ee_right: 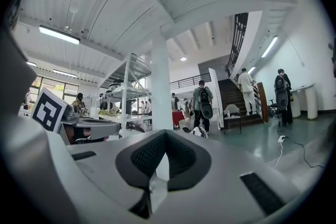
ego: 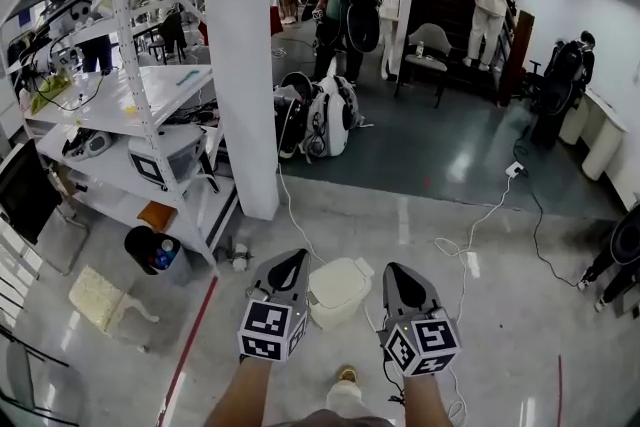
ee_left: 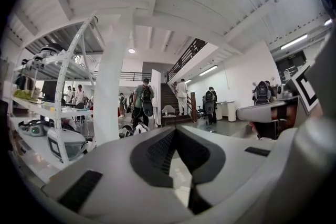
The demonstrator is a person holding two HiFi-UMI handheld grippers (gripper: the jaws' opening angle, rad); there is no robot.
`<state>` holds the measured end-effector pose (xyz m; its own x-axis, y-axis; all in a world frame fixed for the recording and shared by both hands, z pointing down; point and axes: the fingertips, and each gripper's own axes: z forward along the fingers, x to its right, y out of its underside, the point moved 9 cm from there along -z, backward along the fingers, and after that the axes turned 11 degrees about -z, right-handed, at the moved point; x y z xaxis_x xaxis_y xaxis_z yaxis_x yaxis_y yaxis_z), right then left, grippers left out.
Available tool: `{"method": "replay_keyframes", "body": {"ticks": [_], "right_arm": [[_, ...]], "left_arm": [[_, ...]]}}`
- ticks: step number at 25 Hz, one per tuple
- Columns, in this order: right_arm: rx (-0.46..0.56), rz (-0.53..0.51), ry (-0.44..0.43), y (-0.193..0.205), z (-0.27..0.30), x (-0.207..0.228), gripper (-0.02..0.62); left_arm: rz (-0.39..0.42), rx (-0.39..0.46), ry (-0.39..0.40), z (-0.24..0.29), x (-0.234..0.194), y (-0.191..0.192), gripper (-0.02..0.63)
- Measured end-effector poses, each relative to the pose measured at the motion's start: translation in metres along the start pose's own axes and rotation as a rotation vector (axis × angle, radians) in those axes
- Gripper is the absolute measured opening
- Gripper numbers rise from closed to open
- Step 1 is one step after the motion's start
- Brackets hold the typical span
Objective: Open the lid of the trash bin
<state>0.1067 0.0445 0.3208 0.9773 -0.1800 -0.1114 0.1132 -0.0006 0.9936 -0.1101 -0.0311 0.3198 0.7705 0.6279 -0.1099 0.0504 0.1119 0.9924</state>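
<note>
**Both grippers pinched shut, bin on the floor between them, lid down**

Head view first. Closest to the lens are the person's forearms [ego: 245,395], coming up from the bottom edge. Each carries a gripper with its marker cube facing the camera. The left gripper [ego: 290,267] and the right gripper [ego: 400,283] point forward side by side. The trash bin [ego: 335,312] shows right in the gap between them, down on the floor. It's a pale, squat thing, and its lid [ego: 340,283] lies flat on top, shut. As far as I can tell, neither gripper touches it. A white pillar [ego: 240,65] stands ahead of the left gripper, with a white shelf rack [ego: 150,105] full of gear off to that gripper's left. A white cable [ego: 480,225] snakes over the floor ahead and to the right of the right gripper.

Left gripper view: the left gripper [ee_left: 176,131] has its jaws closed tip to tip, with nothing clamped in them. The right gripper [ee_left: 262,112] pokes in from the right, and the pillar [ee_left: 113,86] rises ahead on the left.

Right gripper view: same deal. The right gripper [ee_right: 165,134] has its jaws meeting at the tips and holds nothing. The left gripper [ee_right: 86,126] sits off to its left, with the pillar [ee_right: 161,86] dead ahead.
</note>
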Motion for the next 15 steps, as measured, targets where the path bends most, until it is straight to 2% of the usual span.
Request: {"method": "replay_keyframes", "body": {"ticks": [9,15], "right_arm": [[0.026,-0.01,-0.049,-0.007,0.084,0.076,0.035],[0.046,-0.006,-0.07,-0.011,0.125,0.126,0.034]], "left_arm": [[0.008,0.009,-0.045,0.101,-0.012,-0.024,0.0],[0.008,0.058,-0.066,0.156,-0.009,-0.04,0.0]]}}
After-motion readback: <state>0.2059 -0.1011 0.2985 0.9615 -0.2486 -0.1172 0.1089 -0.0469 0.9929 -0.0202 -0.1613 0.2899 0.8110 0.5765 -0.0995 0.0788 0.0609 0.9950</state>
